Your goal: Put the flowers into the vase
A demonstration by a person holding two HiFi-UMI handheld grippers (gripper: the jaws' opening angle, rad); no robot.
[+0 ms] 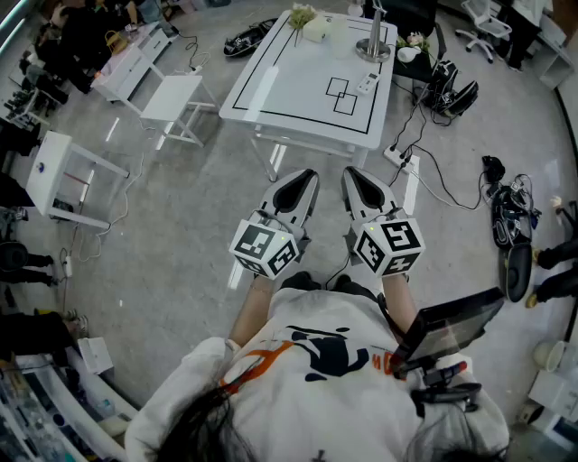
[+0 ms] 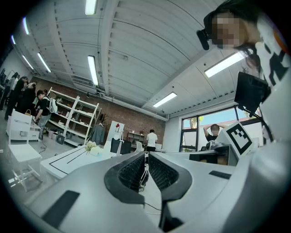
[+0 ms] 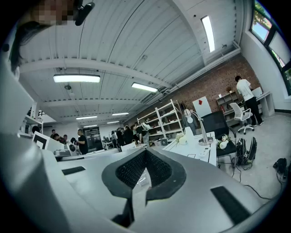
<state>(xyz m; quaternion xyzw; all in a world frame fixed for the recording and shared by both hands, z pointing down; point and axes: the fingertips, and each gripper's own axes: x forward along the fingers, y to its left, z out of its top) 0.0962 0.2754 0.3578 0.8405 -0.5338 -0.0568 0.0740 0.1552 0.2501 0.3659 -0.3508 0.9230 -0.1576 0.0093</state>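
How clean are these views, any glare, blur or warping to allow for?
Head view: sharp, evenly lit, glare streaks on the white table, edges bowed by the lens. Left gripper view: left claw close and soft, window bright. Right gripper view: ceiling lights glare, room curved.

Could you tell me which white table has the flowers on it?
The large table marked with black lines, straight ahead; the flowers sit at its far left corner. The smaller tables lack such lines.
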